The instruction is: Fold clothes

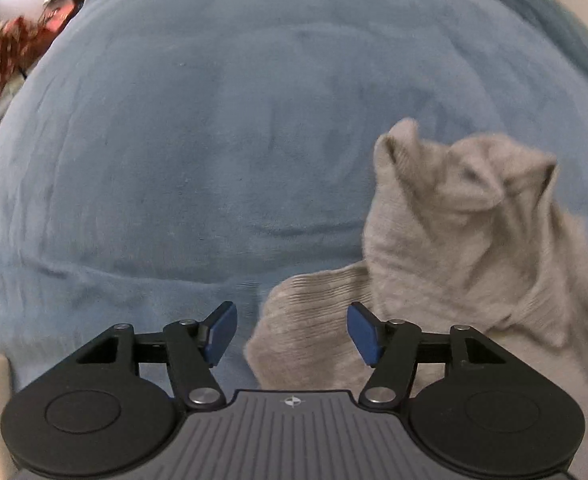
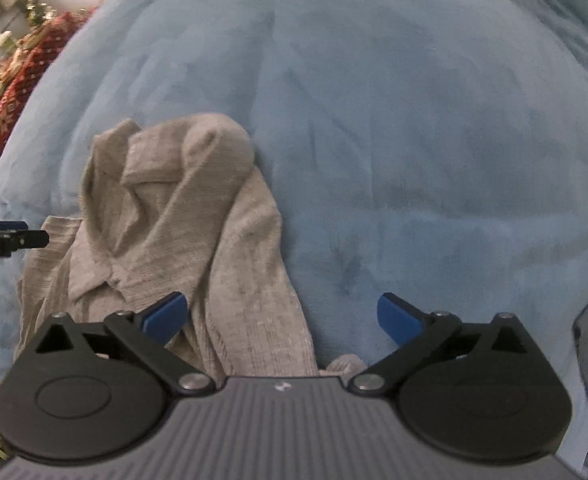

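The crumpled grey knitted garment [image 2: 173, 216] lay bunched on the blue plush blanket [image 2: 394, 140], near both grippers. The left gripper [image 1: 291, 334] and right gripper [image 2: 281, 316] were spread and empty, seemingly poised to regrasp.

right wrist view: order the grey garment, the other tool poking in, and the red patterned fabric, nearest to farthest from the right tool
1. grey garment: crumpled on the blue bedding, its lower part lying between the open fingers of the right tool.
2. left tool: poking in at the left edge, beside the garment.
3. red patterned fabric: far upper left, beyond the bedding's edge.
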A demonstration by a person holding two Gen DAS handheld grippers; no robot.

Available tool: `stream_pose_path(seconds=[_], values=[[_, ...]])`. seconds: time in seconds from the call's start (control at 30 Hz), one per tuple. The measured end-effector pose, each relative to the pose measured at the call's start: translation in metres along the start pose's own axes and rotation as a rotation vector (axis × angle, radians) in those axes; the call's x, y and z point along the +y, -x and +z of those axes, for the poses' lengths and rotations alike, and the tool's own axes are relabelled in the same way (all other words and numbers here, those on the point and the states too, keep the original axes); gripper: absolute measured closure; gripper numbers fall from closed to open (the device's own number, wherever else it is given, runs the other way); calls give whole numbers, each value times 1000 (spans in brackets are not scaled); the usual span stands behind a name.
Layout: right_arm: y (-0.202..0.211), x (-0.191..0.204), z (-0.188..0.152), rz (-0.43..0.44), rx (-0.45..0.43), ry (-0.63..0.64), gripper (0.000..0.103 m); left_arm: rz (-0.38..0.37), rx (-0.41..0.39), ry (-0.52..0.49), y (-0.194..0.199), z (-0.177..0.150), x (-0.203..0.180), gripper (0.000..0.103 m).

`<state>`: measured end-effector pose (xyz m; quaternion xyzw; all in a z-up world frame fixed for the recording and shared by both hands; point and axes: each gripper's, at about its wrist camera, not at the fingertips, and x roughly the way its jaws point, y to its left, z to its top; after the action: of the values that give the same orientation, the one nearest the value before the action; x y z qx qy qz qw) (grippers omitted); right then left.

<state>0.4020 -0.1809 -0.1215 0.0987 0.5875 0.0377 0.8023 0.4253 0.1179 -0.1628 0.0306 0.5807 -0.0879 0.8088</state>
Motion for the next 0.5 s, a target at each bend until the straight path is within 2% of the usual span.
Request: stream_pose_path(seconds=[0.1,0.13,0.2,0.23,0.27,0.33,0.37,0.4,0.43,0.5], values=[[-5,0,-6,0,-9,16,5,20,14,-57,-12,1,-4,46],[-6,2,-8,-9,-14,35,14,16,12,-71,-14,2,-5,50],[-8,6,-8,-20,-16,83,23,7,7,-95,-16,3,-7,57],[-8,9,-8,-26,-17,106,32,1,10,-99,-17,4,-7,64],[-9,10,-8,-29,-16,123,38,-6,20,-95,-19,4,-7,76],[-13,12,-5,-25,-4,126,65,-21,51,-66,-24,5,-4,93],[-14,11,-4,-25,0,125,73,-32,62,-48,-26,6,-3,95],[-14,11,-3,-21,6,126,88,-34,66,-32,-26,7,-2,96],[-14,10,-2,-17,10,125,94,-21,59,-25,-24,7,-1,97],[-8,7,1,-35,-9,120,95,13,31,-7,-14,9,3,97]])
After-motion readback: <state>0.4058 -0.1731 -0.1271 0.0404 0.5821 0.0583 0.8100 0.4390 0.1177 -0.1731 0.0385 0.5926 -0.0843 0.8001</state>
